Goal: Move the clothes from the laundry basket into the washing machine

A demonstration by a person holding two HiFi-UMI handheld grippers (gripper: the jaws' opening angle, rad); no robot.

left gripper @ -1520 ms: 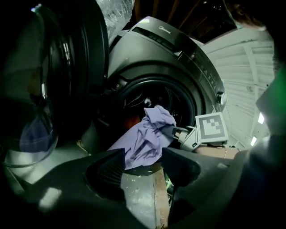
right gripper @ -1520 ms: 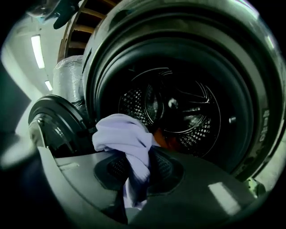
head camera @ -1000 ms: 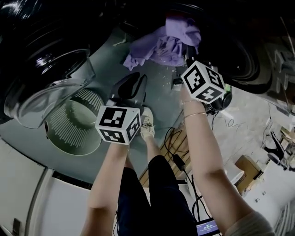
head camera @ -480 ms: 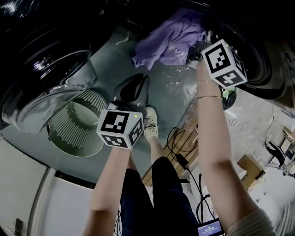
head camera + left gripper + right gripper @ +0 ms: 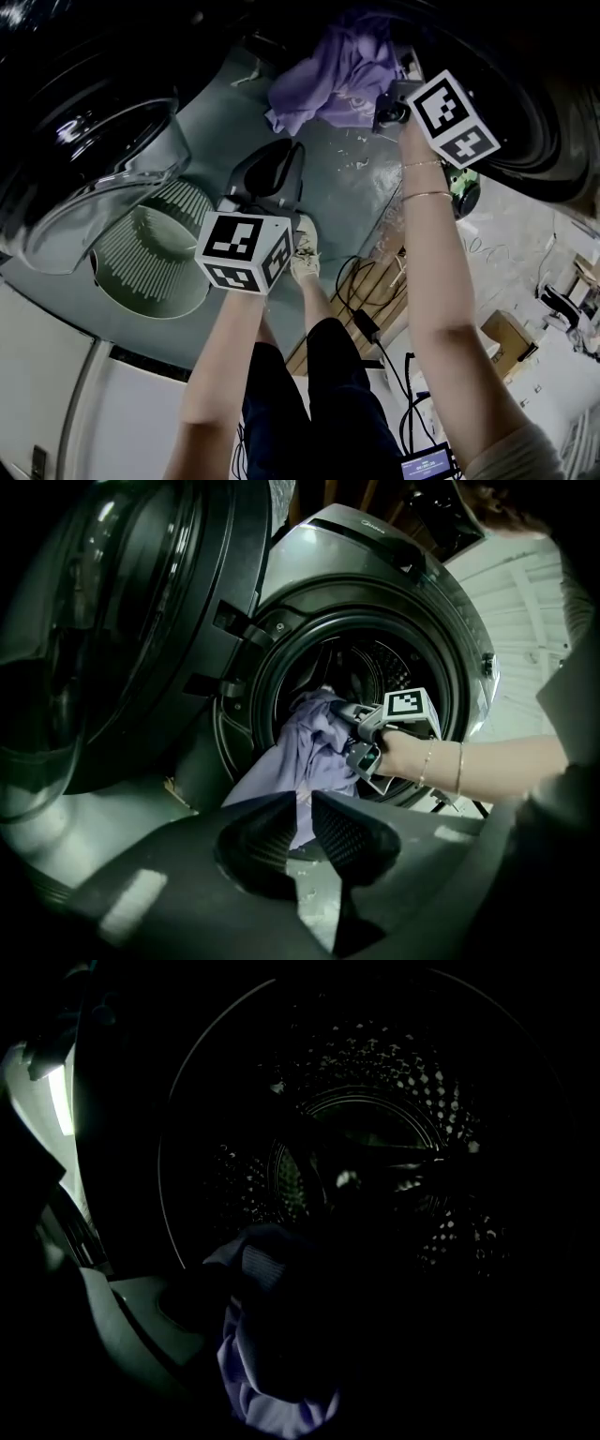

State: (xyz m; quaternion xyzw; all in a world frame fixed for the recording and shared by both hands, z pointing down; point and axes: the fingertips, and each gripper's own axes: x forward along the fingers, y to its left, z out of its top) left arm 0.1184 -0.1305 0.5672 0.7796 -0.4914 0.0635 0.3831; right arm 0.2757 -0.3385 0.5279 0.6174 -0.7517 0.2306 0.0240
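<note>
At the drum's mouth, upper centre of the head view, a purple garment [image 5: 333, 80] lies half in the washer [image 5: 441, 602] and half out. Its loose end drapes down over the door rim toward the floor. The right gripper [image 5: 389, 101] sits at the top of the cloth just inside the opening. Its jaws have just been opening and now stand wide. The right gripper view is too dark to show whether the pads touch the fabric bunched at its lower left. Lower in the frame, the left gripper [image 5: 272, 173] hangs well back from the opening, its jaws narrowly apart with nothing between them. The glass door [image 5: 94, 178] stands open at upper left, and the ribbed basket [image 5: 122, 253] at centre left shows no clothes inside. Much of the garment appears to hang outside the lip, so once let go it could slide out onto the floor. A trailing end left there could also be caught when the door shuts. No brand or label on the washer can be read. The gripper cubes carry only black-and-white square markers, and the small screen at bottom right is too small to make out.
</note>
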